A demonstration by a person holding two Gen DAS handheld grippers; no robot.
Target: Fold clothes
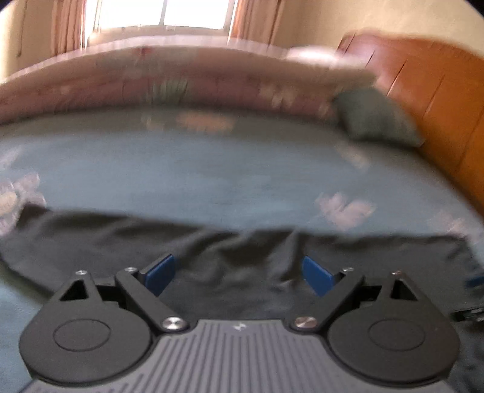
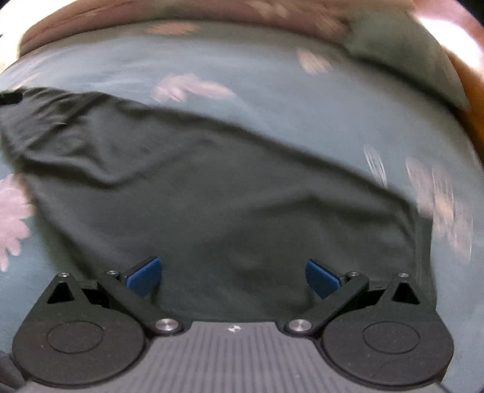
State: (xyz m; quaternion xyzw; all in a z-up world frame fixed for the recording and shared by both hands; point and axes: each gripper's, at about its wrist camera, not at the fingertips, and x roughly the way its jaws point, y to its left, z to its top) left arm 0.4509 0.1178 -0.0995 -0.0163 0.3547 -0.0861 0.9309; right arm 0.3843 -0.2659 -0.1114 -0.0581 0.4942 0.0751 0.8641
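Garment (image 2: 211, 193) spread on the bed (image 1: 211, 169), blanket (image 1: 181, 81) behind it, pillow (image 1: 372, 118) at far right, headboard (image 1: 438, 99) along the right, window (image 1: 163, 13) beyond.

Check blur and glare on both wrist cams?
Left wrist: window blown out, bedding and dark garment motion-smeared, fingers sharp. Right wrist: heavier smear on floral sheet at right, glare top right, garment soft, fisheye bending throughout.
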